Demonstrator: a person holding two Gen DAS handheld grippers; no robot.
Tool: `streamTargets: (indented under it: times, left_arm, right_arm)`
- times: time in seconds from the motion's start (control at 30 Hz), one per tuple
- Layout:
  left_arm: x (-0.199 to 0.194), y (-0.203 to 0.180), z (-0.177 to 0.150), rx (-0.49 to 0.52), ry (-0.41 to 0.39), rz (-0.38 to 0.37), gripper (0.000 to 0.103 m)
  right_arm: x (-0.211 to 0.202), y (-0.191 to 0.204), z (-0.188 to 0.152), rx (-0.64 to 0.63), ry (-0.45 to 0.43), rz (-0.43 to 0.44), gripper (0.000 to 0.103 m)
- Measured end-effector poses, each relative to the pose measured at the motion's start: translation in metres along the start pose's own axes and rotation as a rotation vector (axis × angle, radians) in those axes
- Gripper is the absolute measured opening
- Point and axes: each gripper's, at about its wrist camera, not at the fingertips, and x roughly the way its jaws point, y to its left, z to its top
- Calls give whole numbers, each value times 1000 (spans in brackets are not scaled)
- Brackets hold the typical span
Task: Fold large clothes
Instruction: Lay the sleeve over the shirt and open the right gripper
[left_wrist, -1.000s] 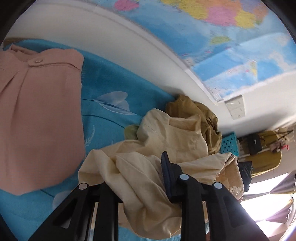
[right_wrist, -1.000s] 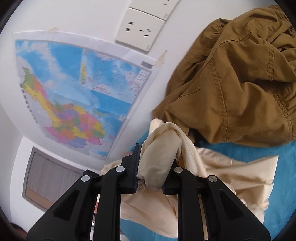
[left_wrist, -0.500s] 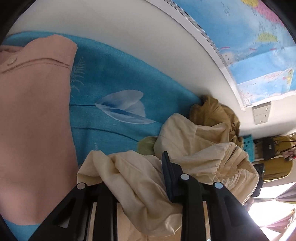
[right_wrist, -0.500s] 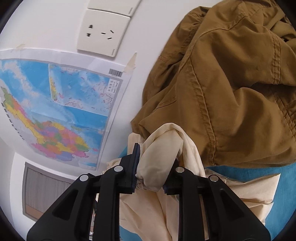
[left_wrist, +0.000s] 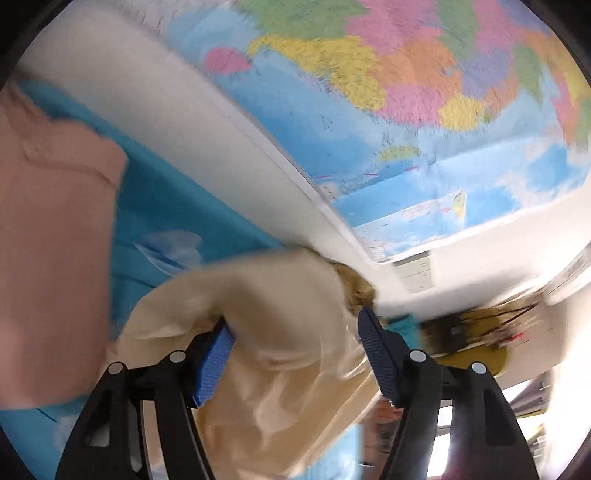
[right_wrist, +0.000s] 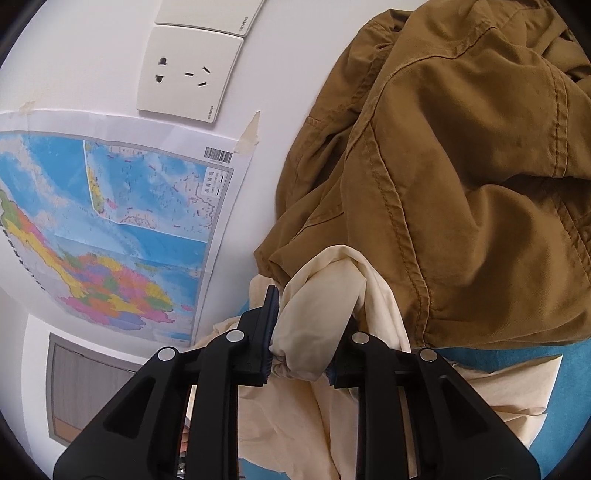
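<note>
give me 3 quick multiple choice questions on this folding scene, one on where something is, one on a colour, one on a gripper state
1. Where is the wall socket relative to the map in the right wrist view?
A. above it
B. below it
C. covering it

2. What colour is the garment heaped beyond the cream garment?
A. pink
B. brown
C. grey

3. What is the right gripper doing?
A. hanging open over bare sheet
B. gripping the map
C. shut on bunched cream fabric

Answers:
1 A, the socket sits above the map's taped top edge.
2 B, the brown jacket lies behind the cream fabric.
3 C, cream cloth is squeezed between both pads.
</note>
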Motion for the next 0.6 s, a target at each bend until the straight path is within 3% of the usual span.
streamTargets:
  times: [0.13, 0.27, 0.33, 0.37, 0.4, 0.47, 0.5, 0.6]
  left_arm:
    - [11, -43, -33, 228, 12, 88, 66]
    - [32, -84, -80, 515, 36, 186, 75]
    - [53, -89, -94, 582, 63, 256, 75]
    - [73, -88, -100, 614, 94, 308, 75]
    - [86, -84, -102, 622, 104, 357, 73]
    - [114, -75, -100, 619, 116, 448, 69]
    - [127, -68, -95, 595, 132, 474, 66]
    - [149, -49, -80, 507, 140, 495, 64]
  right_arm:
    - [0, 2, 1, -6, 4, 3, 25]
    - [2, 7, 2, -18, 7, -1, 27]
    - [3, 12, 1, -36, 9, -9, 30]
    - [2, 16, 0, -59, 10, -18, 37]
    - [1, 21, -2, -82, 8, -25, 43]
    - [-1, 35, -9, -139, 8, -25, 82]
    - [-3, 43, -13, -174, 4, -27, 88]
    - [-10, 71, -30, -332, -17, -59, 89]
